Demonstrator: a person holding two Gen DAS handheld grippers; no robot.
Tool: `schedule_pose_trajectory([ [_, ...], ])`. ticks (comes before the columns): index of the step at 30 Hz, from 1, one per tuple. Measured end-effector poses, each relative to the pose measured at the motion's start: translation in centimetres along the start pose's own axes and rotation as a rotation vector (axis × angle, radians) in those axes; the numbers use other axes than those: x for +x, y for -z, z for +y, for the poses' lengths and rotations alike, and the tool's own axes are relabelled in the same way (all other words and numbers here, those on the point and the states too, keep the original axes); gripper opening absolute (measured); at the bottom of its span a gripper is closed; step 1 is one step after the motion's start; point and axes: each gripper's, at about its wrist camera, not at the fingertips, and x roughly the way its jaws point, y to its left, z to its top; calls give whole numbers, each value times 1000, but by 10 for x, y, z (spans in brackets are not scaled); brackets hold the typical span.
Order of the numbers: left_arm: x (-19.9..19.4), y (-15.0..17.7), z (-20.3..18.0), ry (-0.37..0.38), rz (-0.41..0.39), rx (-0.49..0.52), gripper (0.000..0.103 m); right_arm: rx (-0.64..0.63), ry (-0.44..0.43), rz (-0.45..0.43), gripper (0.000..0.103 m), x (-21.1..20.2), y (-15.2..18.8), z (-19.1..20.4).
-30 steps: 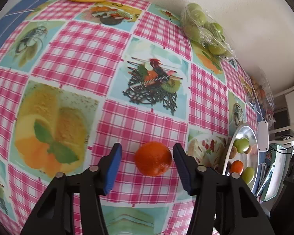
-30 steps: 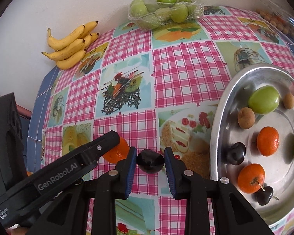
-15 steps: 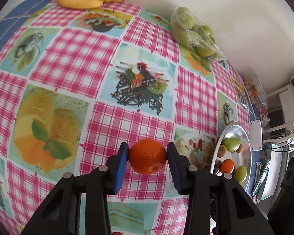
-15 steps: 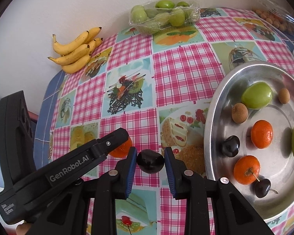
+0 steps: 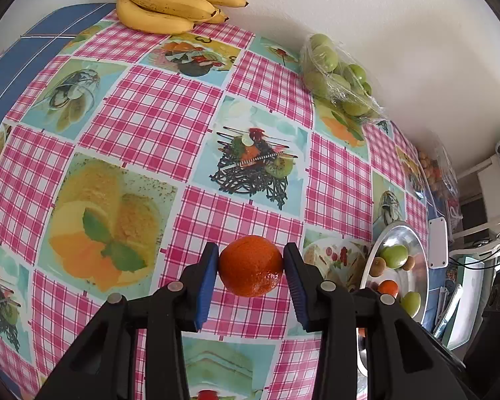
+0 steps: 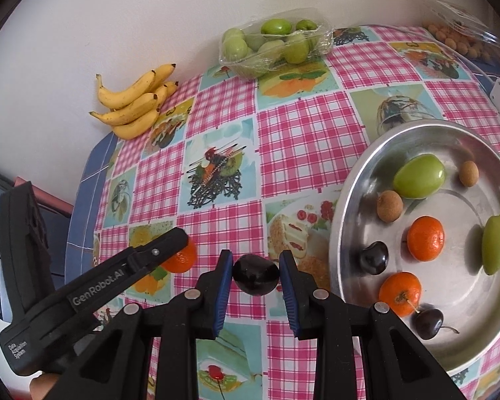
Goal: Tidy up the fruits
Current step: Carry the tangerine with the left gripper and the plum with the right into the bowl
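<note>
My left gripper [image 5: 250,266] is shut on an orange mandarin [image 5: 251,265], lifted a little above the checked tablecloth; the same mandarin [image 6: 181,256] shows behind the left gripper's finger in the right wrist view. My right gripper [image 6: 256,275] is shut on a dark cherry [image 6: 256,275], also off the cloth. To the right lies a round metal tray [image 6: 366,173] holding two mandarins, two green fruits, two brown longans and two dark cherries. That tray [image 5: 420,260] appears at the right in the left wrist view.
A bunch of bananas [image 6: 135,106] lies at the back left by the wall. A clear pack of green fruits [image 6: 273,45] stands at the back. A clear box of longans [image 6: 460,33] sits at the back right. A white device [image 5: 437,242] lies beyond the tray.
The left gripper's jaws closed on the mandarin and lifted it off the cloth. The right gripper rose slightly with the cherry still held.
</note>
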Motion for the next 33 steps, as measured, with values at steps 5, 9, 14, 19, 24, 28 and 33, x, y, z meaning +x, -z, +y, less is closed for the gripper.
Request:
schedule_pose_trajectory([
  [5, -1, 3, -9, -6, -3, 23, 42, 34, 6, -13, 31, -6, -4, -18],
  [9, -1, 6, -22, -3, -1, 59, 42, 81, 30, -34, 31, -16, -8, -40],
  [14, 1, 15, -45, 10, 9, 116, 42, 149, 66, -56, 31, -28, -11, -72],
  [19, 3, 26, -66, 17, 20, 174, 42, 197, 142, -66, 31, -38, -11, -104],
  [24, 6, 40, -89, 26, 36, 244, 42, 222, 189, -65, 31, -45, -10, -129],
  [28, 9, 52, -109, 39, 51, 295, 42, 226, 223, -71, 31, -49, -9, -140],
  [33, 10, 64, -125, 37, 56, 346, 42, 215, 253, -79, 31, -55, -8, -147],
])
